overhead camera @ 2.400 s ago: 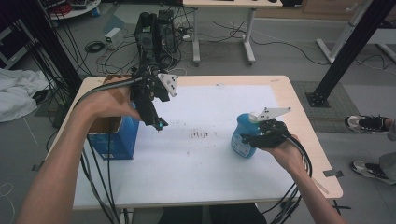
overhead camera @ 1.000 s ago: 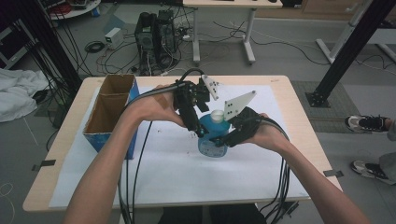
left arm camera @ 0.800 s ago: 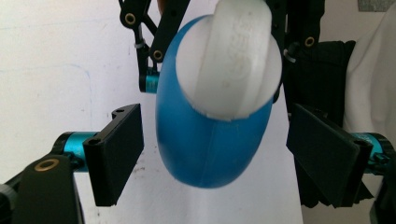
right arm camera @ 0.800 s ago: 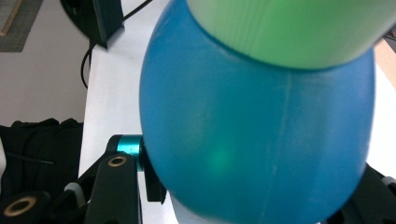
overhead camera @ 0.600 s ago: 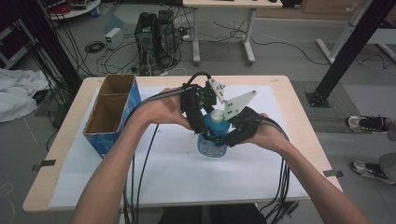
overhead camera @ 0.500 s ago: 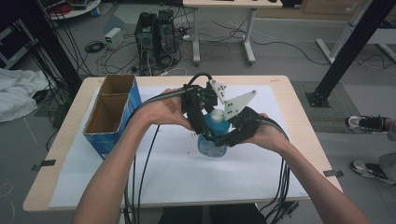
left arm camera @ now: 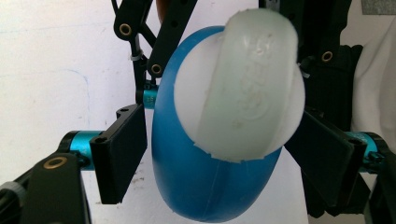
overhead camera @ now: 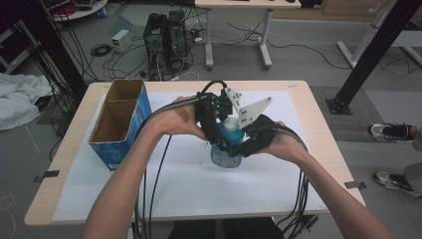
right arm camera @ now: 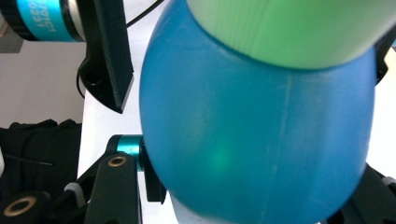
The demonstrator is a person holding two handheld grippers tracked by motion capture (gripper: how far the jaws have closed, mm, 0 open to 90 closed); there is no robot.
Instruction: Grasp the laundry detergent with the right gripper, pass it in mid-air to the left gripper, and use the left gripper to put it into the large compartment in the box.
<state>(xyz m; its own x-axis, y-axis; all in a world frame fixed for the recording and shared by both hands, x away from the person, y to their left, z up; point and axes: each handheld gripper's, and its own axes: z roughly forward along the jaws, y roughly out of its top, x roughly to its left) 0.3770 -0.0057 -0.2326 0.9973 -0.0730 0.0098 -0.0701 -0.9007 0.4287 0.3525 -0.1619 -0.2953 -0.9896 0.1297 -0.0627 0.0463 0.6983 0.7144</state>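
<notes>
A round blue bottle with a white cap stands on the white sheet at the table's middle. My right gripper is shut on its blue body, one jaw on each side. My left gripper comes down from above, over the cap. Its jaws have just been closing, with the bottle's top between them. The left pad stands a sliver off the blue shoulder; the cap overlaps the other pad. The left gripper's pad also shows beside the bottle in the right gripper view.
An open blue cardboard box with two compartments stands at the table's left. A white sheet covers most of the wooden table. Black cables trail from both grippers over the front edge.
Since the first frame my left gripper has moved from the box to above the bottle, and my right gripper has brought the bottle to the middle. In the last half second both hands have barely moved.
</notes>
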